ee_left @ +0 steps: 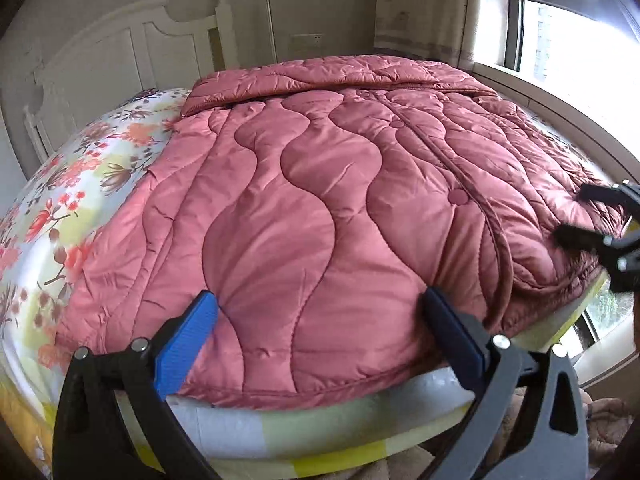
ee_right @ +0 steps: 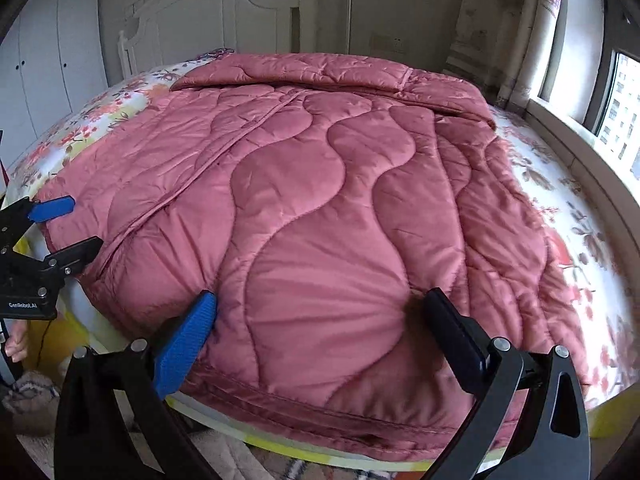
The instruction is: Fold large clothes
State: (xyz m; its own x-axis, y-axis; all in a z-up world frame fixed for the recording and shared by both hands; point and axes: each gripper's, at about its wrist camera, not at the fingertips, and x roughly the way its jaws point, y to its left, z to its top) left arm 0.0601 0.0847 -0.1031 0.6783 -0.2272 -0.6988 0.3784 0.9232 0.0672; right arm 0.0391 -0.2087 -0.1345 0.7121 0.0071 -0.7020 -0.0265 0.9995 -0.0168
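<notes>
Left wrist view: my left gripper (ee_left: 320, 312) has its fingers spread wide, one blue pad (ee_left: 186, 344) and one dark pad on either side of a swell of padding at the near hem of the pink quilted coat (ee_left: 320, 184); the tips press against the fabric without closing on it. The coat lies flat on the floral bedsheet (ee_left: 80, 184), front up, its placket with round snap buttons (ee_left: 458, 197) running away from me, and a folded band of the same fabric lying across its far end near the white headboard (ee_left: 120, 48). My right gripper (ee_left: 588, 216) shows at the right edge, its dark fingers apart at the coat's side. A window (ee_left: 568, 32) lights that side.

Right wrist view: my right gripper (ee_right: 320, 312) likewise stands wide at the hem, its tips dimpling the padding. My left gripper (ee_right: 70, 226) appears at the left, fingers parted, its body printed "GenRobot.AI" (ee_right: 23, 305). A hand (ee_right: 16, 346) shows below it. White wardrobe doors (ee_right: 52, 40) stand behind the bed.
</notes>
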